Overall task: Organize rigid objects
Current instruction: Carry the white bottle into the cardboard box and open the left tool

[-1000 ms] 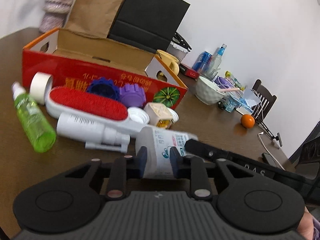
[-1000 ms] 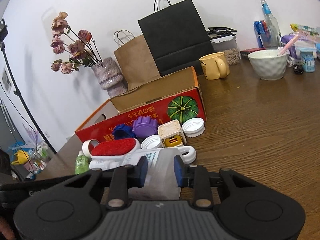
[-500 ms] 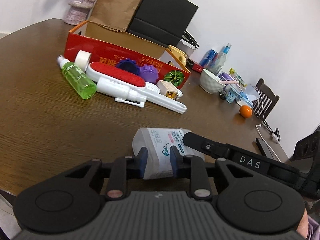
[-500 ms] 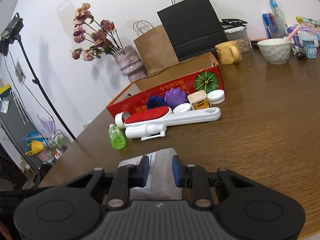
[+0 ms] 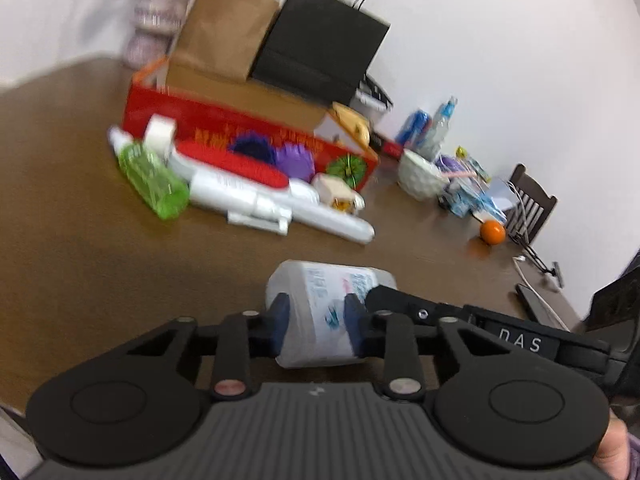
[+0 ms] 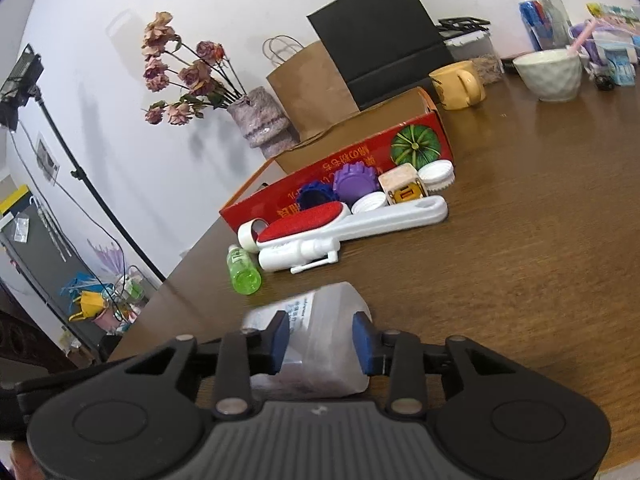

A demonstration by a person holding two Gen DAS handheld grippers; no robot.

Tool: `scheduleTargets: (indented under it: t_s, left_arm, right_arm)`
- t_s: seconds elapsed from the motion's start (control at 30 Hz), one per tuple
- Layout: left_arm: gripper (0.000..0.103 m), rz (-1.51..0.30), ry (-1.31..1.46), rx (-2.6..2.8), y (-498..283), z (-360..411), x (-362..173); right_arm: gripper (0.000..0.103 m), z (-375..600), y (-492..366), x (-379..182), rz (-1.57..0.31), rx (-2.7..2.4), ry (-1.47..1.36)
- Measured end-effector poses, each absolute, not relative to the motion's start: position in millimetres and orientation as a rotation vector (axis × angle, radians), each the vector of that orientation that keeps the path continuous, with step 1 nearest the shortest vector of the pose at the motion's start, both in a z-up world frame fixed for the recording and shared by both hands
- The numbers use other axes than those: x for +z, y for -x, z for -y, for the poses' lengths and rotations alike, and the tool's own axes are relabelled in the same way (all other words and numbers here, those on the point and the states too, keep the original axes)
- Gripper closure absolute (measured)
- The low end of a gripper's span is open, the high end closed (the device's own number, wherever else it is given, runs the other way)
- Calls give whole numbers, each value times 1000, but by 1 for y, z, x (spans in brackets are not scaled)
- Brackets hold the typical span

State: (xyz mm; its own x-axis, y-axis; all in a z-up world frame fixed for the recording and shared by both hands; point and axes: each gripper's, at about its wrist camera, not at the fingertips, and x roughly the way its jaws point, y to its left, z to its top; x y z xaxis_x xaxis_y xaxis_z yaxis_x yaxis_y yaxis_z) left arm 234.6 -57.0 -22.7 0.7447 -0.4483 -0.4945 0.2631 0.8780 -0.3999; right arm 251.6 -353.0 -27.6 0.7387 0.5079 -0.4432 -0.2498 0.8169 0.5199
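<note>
The brown wooden worktop (image 6: 540,240) carries a long red cardboard box (image 6: 320,184) with a pumpkin picture at one end. Behind it stand two paper bags, one black (image 6: 380,40) and one brown (image 6: 308,84).

Nearest the cameras, one translucent white bottle (image 6: 320,340) with a printed label lies on its side, gripped from both ends. The left hand-held gripper (image 5: 316,324) is clenched on it, blue pads pressing either flank, and the right hand-held gripper (image 6: 320,340) grasps the same bottle, its jaws narrowed to the bottle's width. Whether the bottle touches the worktop or hangs just above it cannot be told.

In front of the box lie one red-faced lint brush (image 6: 348,220) with a long white handle, one white spray bottle (image 6: 296,256), one green bottle (image 6: 242,272), one roll of tape (image 6: 248,236), two ridged lids, blue (image 6: 316,196) and purple (image 6: 356,180), two white caps (image 6: 438,174), and one small cube (image 6: 402,190).

The left wrist view is blurred, so the label's print is unreadable, and the box's inside is hidden.
</note>
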Motion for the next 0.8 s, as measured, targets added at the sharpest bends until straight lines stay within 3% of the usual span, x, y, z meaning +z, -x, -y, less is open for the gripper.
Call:
scheduleTargets:
  t_s: [0.27,0.47,0.63,0.8]
  left_arm:
    - [74,-426,277,-434,-265,49,32]
    - [74,-380,265,-412,-363,39,81]
    - [74,-456,290,-354,-458,15,91]
    - [74,-593,301,-275,-546,1,80]
  right_arm:
    - [71,355,-292,26,-454,492,-433]
    - [73,338,-415,78,-422,531,-424]
    - [73,307,-531,84,-530,552,-489]
    - [73,267,-622,55,-700,558,-548]
